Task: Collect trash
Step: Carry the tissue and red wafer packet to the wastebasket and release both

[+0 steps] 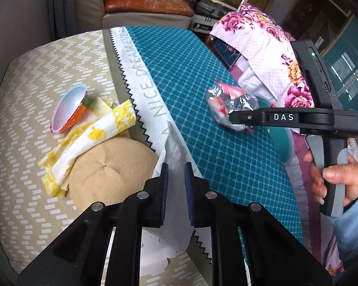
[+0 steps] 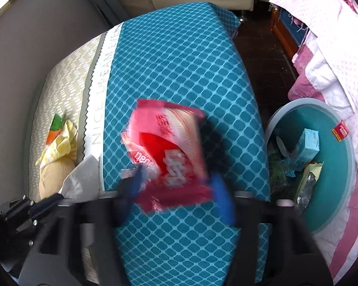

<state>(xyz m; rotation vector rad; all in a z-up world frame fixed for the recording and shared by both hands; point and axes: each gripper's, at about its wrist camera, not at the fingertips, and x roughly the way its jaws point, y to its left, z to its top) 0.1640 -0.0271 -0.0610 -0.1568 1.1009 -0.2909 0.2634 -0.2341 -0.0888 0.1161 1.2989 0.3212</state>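
R gripper [image 2: 176,188] clenched on red snack wrapper [image 2: 164,147], just above teal bedcover [image 2: 191,59]. L gripper [image 1: 176,186] pinches white plastic bag [image 1: 176,152]. Step: pick-up. Next, I think: carry wrapper to teal bin [image 2: 331,190] beside bed, let go.

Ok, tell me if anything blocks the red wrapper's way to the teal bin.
Nothing visible does. The red wrapper sits between the right gripper fingers on the teal cover; the teal bin stands open just beside the bed edge.
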